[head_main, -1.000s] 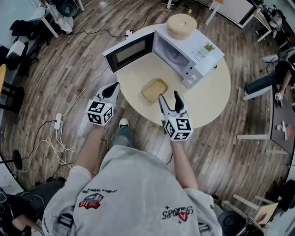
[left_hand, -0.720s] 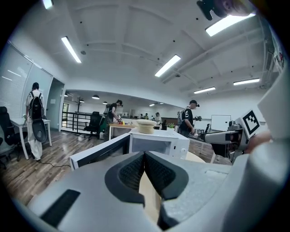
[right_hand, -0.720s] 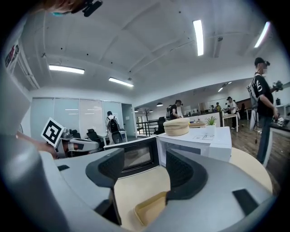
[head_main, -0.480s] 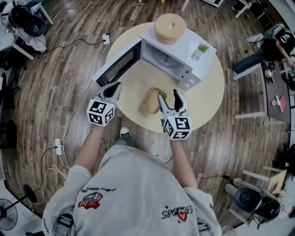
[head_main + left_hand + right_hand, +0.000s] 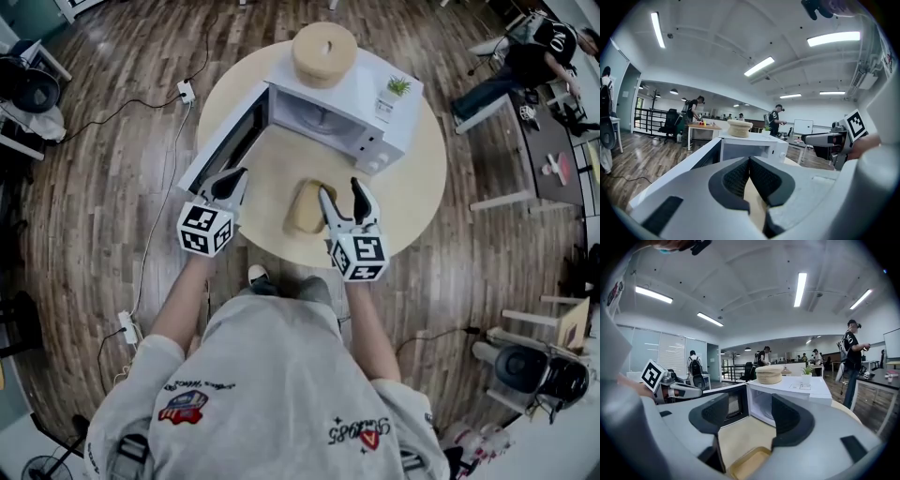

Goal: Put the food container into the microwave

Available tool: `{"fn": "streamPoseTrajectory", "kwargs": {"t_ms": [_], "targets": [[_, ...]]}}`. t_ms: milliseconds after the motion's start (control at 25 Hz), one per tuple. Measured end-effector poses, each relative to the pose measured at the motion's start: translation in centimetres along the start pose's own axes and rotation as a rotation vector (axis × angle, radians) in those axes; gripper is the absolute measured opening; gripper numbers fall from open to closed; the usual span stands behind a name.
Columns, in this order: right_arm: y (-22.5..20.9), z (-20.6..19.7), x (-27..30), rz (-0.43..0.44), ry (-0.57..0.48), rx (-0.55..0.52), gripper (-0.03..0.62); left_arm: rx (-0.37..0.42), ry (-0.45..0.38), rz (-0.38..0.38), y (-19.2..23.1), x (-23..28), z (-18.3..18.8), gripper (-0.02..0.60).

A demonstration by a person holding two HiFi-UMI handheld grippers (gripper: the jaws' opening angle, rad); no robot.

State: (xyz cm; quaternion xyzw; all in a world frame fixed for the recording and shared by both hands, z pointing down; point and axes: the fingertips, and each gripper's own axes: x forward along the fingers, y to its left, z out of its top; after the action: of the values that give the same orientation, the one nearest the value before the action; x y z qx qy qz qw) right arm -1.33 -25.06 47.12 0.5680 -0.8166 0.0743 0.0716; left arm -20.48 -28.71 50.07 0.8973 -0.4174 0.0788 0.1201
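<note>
The food container (image 5: 306, 208) sits on the round table (image 5: 422, 183), in front of the microwave (image 5: 349, 94) and a little way from its open mouth. The microwave door (image 5: 223, 142) is swung wide open to one side. The right gripper (image 5: 339, 191) hangs just beside the container, on the side away from the door. Its two jaws are spread apart with nothing in them, and in the right gripper view the container shows low down between them. The left gripper (image 5: 229, 180) is near the edge of the door, with its jaws pressed together on nothing. I think the job has not really begun. To grab well, the right gripper should dip down, put one jaw inside the rim and one outside, and squeeze firmly. Then it should keep the container flat and slide it straight into the microwave, clear of the door.
</note>
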Motion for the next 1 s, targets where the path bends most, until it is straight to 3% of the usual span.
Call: {"fn": "streamPoseTrajectory", "kwargs": {"t_ms": [280, 680, 1000], "targets": [[-1.2, -1.2, 0.2, -0.025, 0.024, 0.002, 0.273, -0.005, 0.011, -0.026, 0.4, 1.9, -0.7, 0.005], [-1.2, -3.1, 2.4, 0.027, 0.082, -0.016, 0.273, -0.024, 0.022, -0.005, 1.4, 2.3, -0.9, 0.005], [0.1, -8.7, 3.5, 0.085, 0.214, -0.089, 0.274, -0.012, 0.057, -0.001, 1.3, 1.9, -2.5, 0.005]]}}
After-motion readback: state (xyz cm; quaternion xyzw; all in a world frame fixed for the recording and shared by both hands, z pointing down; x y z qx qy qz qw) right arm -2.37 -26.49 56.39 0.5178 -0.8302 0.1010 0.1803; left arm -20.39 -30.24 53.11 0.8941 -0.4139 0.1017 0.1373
